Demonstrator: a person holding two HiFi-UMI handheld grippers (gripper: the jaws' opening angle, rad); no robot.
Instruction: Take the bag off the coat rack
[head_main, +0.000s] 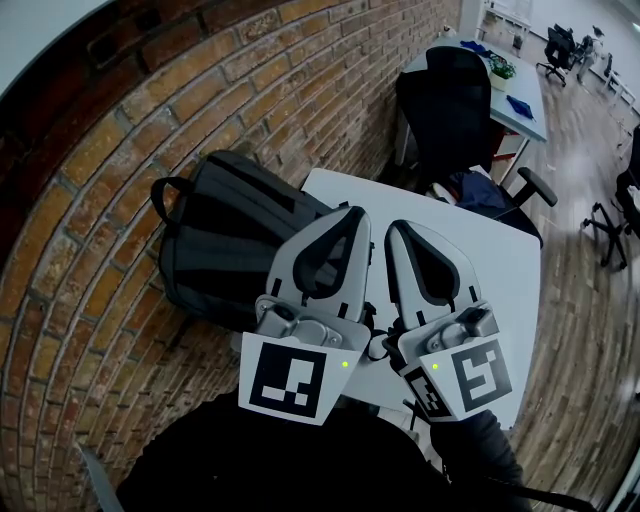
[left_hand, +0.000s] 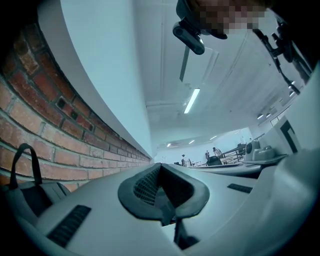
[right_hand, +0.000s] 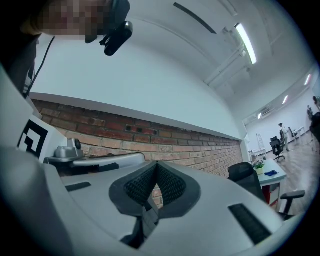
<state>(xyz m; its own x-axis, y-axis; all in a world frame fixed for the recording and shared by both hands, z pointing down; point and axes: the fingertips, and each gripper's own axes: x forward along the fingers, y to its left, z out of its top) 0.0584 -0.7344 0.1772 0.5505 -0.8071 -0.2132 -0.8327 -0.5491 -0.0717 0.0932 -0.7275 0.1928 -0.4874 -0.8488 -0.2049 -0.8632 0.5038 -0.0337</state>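
- Two grippers, the left gripper (head_main: 350, 215) and the right gripper (head_main: 396, 230), are hovering side by side above the white bench (head_main: 500, 265), each with its fingers pressed together on nothing.
- The black bag (head_main: 225, 240) (a backpack) is sitting against the brick wall (head_main: 90, 210), just left of the left gripper.

- Red brick wall (head_main: 100, 180) along the left.
- White tabletop (head_main: 500, 260) just beside the wall.
- Black office chair (head_main: 450, 110) beyond the tabletop.
- Small potted plant (head_main: 502, 70) on a farther desk (head_main: 530, 125).
- Wooden floor (head_main: 590, 150) on the right.
- Lit ceiling strip light (left_hand: 191, 100).
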